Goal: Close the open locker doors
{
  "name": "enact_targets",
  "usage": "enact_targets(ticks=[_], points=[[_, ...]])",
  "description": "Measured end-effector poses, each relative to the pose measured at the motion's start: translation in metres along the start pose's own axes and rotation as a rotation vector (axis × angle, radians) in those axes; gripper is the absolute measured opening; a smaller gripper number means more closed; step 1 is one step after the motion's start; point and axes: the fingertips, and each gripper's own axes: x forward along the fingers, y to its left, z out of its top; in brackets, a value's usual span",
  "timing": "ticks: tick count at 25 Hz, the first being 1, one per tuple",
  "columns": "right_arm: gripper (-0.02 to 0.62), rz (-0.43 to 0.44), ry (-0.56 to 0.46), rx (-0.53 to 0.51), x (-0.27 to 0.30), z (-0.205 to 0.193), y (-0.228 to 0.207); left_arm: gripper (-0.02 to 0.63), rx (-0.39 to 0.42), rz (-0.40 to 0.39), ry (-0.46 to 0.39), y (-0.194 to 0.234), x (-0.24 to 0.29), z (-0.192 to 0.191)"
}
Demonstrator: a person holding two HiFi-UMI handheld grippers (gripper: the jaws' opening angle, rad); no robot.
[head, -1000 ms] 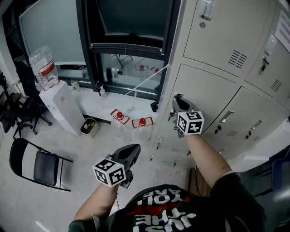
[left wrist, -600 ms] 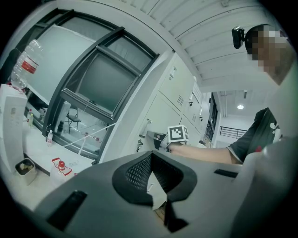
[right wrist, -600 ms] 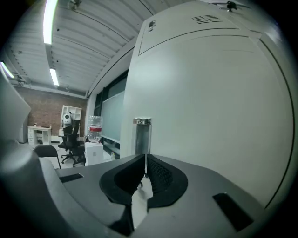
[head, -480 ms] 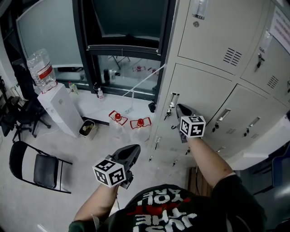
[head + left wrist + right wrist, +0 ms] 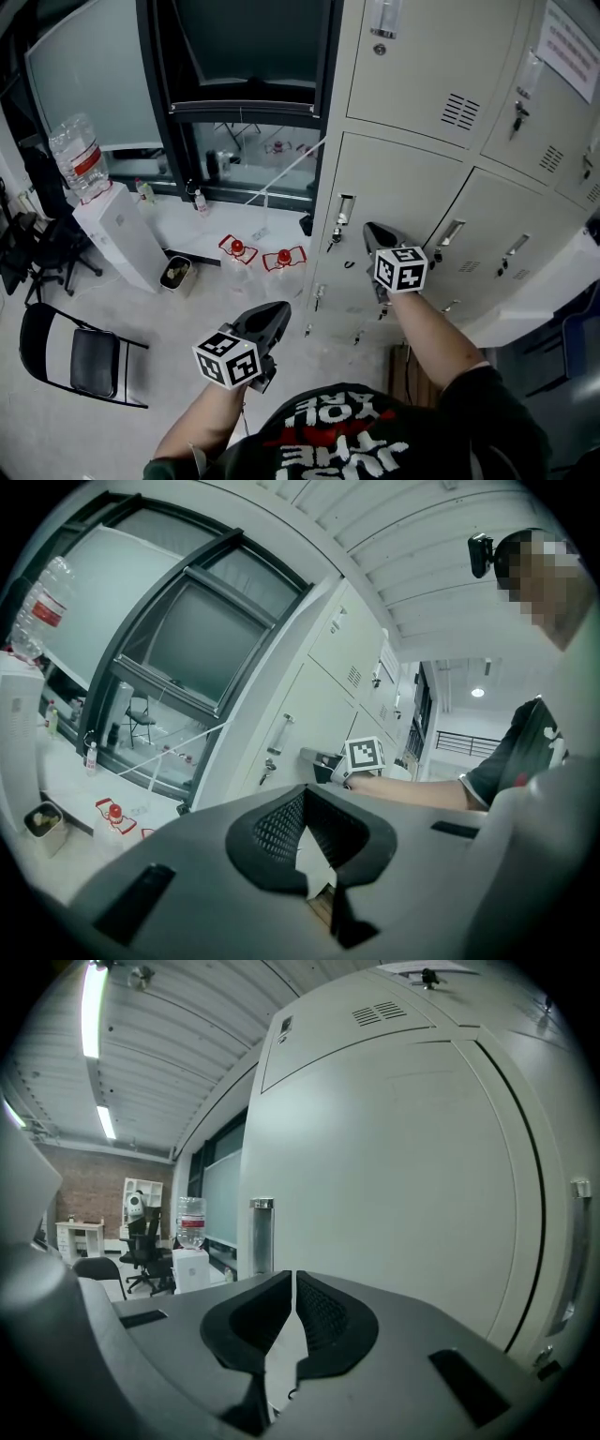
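The beige locker bank fills the right of the head view. The middle-row locker door [image 5: 403, 187] lies flush with its neighbours, its metal handle [image 5: 342, 208] at its left edge. My right gripper [image 5: 373, 230] is shut and empty, its tip at the door face just right of and below that handle. The right gripper view shows the same door [image 5: 394, 1176] close ahead and the handle [image 5: 262, 1237] above the shut right gripper [image 5: 293, 1277]. My left gripper [image 5: 277, 309] hangs back from the lockers, shut on nothing, as the left gripper view of it [image 5: 305, 794] confirms.
A water dispenser [image 5: 117, 234] with a bottle [image 5: 80, 159] stands at the left, a small bin [image 5: 175, 272] beside it. A black folding chair [image 5: 80, 352] stands at the lower left. Red-capped items [image 5: 234, 248] lie on the floor by the dark window frame [image 5: 244, 108].
My right gripper has dropped away from the door handle, which now shows to its left. The left gripper has barely shifted.
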Motion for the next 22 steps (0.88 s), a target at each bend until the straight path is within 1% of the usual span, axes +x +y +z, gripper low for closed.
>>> enact_targets(ticks=[10,15,22], points=[[0.044,0.039,-0.031,0.009,-0.033,0.004,0.001,0.008,0.01,-0.007,0.005,-0.018,0.01,-0.005],[0.043,0.057,-0.051,0.018,-0.058,0.01,-0.01,0.008,0.019,-0.018,0.015,-0.032,0.026,-0.007],[0.043,0.102,-0.089,0.022,-0.109,0.014,-0.028,0.008,0.045,-0.045,0.025,-0.062,0.056,-0.014]])
